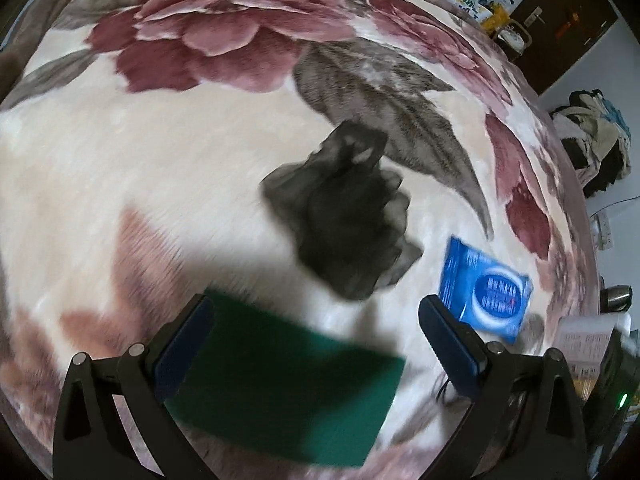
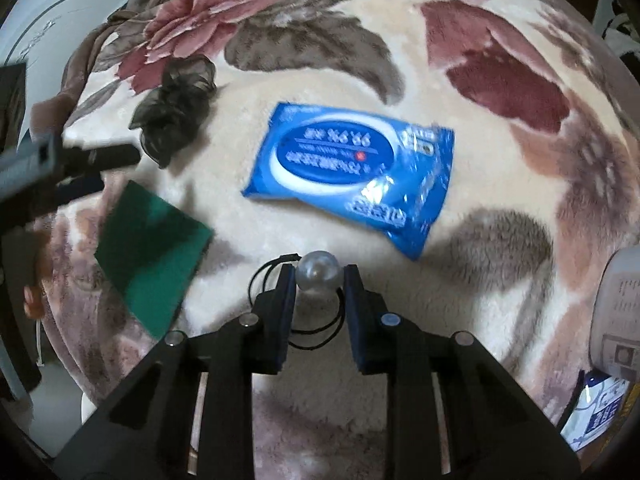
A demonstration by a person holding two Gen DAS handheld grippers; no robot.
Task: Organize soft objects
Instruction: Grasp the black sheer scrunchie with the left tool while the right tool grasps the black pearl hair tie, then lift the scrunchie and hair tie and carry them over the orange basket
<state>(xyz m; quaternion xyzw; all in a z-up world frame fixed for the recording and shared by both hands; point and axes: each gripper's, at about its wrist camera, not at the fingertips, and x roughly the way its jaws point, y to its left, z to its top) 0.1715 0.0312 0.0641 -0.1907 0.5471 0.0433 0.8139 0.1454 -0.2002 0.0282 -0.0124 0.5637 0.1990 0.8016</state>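
Observation:
On a flowered plush blanket [image 1: 120,168] lie a dark sheer scrunchie [image 1: 344,216], a blue wet-wipes pack [image 1: 486,292] and a green scouring pad [image 1: 288,388]. My left gripper [image 1: 316,316] is open above the green pad, which lies beneath and between the fingers, blurred. In the right wrist view I see the scrunchie [image 2: 176,104], the wipes pack [image 2: 352,172] and the green pad [image 2: 152,256]. My right gripper [image 2: 318,276] is shut on a silver pearl bead [image 2: 318,276] of a black hair tie [image 2: 320,332] whose loops lie under the fingers.
The left gripper's arm [image 2: 60,160] reaches in from the left of the right wrist view. Beyond the bed's right edge are a clothes pile [image 1: 596,140], a dark door [image 1: 560,20], a kettle [image 1: 616,298] and papers [image 2: 620,312].

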